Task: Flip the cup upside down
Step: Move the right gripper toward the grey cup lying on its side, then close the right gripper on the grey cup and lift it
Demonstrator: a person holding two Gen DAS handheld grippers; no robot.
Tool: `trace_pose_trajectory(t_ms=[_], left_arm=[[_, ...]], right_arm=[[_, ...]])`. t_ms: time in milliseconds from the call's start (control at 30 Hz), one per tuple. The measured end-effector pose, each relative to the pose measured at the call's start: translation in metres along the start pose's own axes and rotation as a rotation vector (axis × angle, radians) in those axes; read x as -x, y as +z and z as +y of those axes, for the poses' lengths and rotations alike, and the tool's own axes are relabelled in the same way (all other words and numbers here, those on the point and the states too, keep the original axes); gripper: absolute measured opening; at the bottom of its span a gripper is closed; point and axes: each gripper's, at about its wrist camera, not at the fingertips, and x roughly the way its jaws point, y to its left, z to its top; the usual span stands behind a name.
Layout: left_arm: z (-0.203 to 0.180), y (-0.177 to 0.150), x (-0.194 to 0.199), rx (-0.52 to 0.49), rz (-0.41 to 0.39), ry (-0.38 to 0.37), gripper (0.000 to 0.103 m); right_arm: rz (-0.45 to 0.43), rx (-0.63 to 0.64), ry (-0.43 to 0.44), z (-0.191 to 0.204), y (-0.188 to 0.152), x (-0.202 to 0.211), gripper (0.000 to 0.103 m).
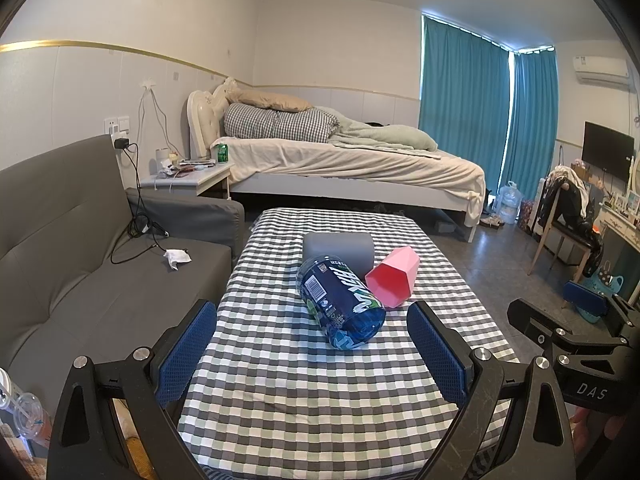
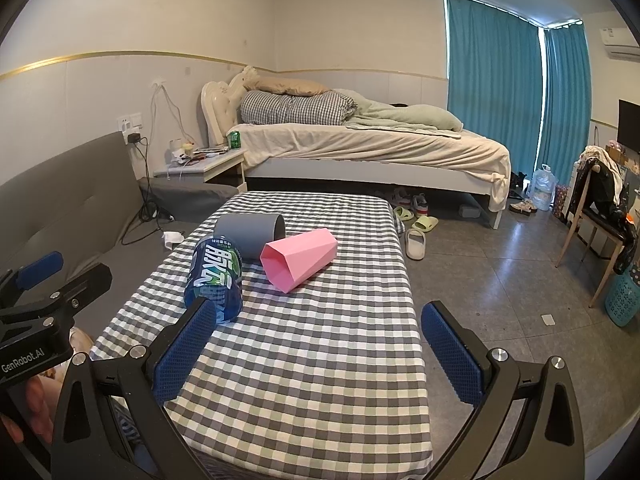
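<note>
A faceted pink plastic cup (image 2: 299, 259) is seen lying sideways mid-table (image 2: 304, 380); the left gripper (image 1: 312, 354) and right gripper (image 2: 316, 354) are held wide open, empty.

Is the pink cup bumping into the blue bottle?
Cannot tell. In the right wrist view the pink cup and blue bottle lie close, but no clear gap or contact shows.

a low table under a checked cloth (image 1: 312, 380) (image 2: 320, 360) carries three things, all lying on their sides: a pink cup (image 1: 394, 280) (image 2: 300, 258), a blue bottle (image 1: 340, 304) (image 2: 216, 276) touching it in the left view, and a grey cup (image 1: 338, 248) (image 2: 250, 234) just behind both.
</note>
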Motion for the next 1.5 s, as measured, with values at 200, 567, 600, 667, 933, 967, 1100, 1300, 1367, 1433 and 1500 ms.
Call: trace_pose_trajectory(t_ms=[200, 567, 600, 667, 933, 967, 1100, 1300, 1367, 1433, 1500], left_arm=[[0.000, 0.000, 0.000, 0.000, 0.000, 0.000, 0.099], [0.000, 0.000, 0.000, 0.000, 0.001, 0.001, 0.099], [0.000, 0.000, 0.000, 0.001, 0.001, 0.000, 0.099], [0.000, 0.000, 0.000, 0.000, 0.000, 0.001, 0.099], [0.002, -0.003, -0.004, -0.013, 0.018, 0.010, 0.099], [0.003, -0.003, -0.004, -0.006, 0.025, 0.018, 0.099], [0.012, 0.003, -0.013, 0.025, 0.065, 0.048, 0.099], [0.027, 0.015, -0.037, 0.064, 0.120, 0.107, 0.099], [0.035, 0.022, -0.052, 0.091, 0.139, 0.119, 0.099], [0.040, 0.027, -0.064, 0.099, 0.154, 0.138, 0.099], [0.049, 0.032, -0.084, 0.112, 0.172, 0.169, 0.099]], right_arm=[[0.001, 0.000, 0.000, 0.000, 0.000, 0.000, 0.103], [-0.001, 0.000, -0.001, 0.000, 0.000, -0.001, 0.103], [-0.002, -0.001, 0.000, 0.000, 0.000, -0.001, 0.103], [-0.002, 0.000, -0.001, 0.001, 0.000, -0.001, 0.103], [0.004, -0.002, 0.011, 0.002, 0.001, -0.001, 0.103], [0.007, -0.002, 0.016, 0.003, 0.001, -0.002, 0.103], [0.023, 0.005, 0.058, 0.005, 0.012, -0.007, 0.103], [-0.005, 0.164, 0.120, 0.012, 0.048, -0.033, 0.103], [0.022, 0.247, 0.157, 0.016, 0.062, -0.053, 0.103], [0.062, 0.318, 0.213, 0.019, 0.076, -0.079, 0.103], [0.109, 0.379, 0.266, 0.022, 0.088, -0.104, 0.103]])
